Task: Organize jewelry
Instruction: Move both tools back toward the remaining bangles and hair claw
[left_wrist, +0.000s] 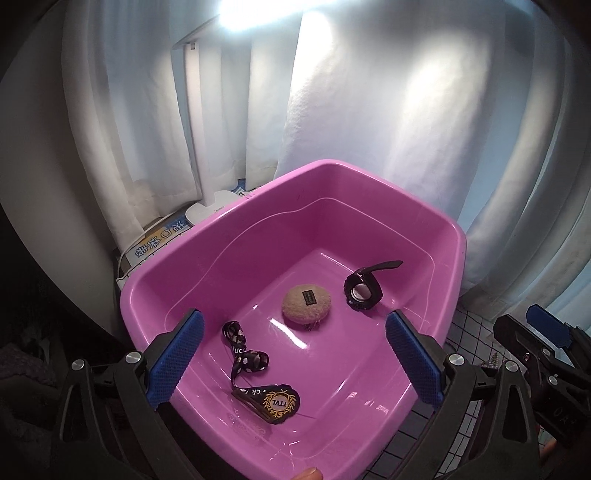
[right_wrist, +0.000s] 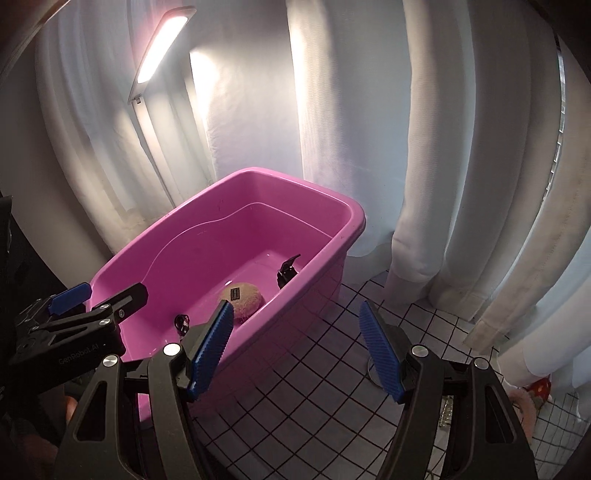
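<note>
The left gripper (left_wrist: 293, 354) hangs over the near rim of the pink plastic tub (left_wrist: 236, 218), its blue-padded jaws spread wide and holding nothing. Inside the tub, going left to right in its view: a black printed lanyard (left_wrist: 245, 356) with a gold-and-black badge (left_wrist: 279, 402) at about seven o'clock of the floor, a round tan plush pouch (left_wrist: 306, 302) near the middle, and a black watch (left_wrist: 364, 290) with its strap sticking up at two o'clock.

The right gripper (right_wrist: 295, 350) is also parted and empty, poised over the white grid-patterned tabletop (right_wrist: 314, 387) just beside the tub's right wall.

By my reading, several pieces are already deposited and the hands are between picks. The next move likely calls for finding another item outside the tub and closing on it squarely.

Only the right view shows candidates: a round metallic ring-like object (right_wrist: 373, 369) partly hidden behind the right finger, and a red-and-pink fuzzy item (right_wrist: 532, 395) at four o'clock. The left view alone shows the lanyard's badge; the right view alone shows the desk lamp (right_wrist: 162, 44) head unglared.
</note>
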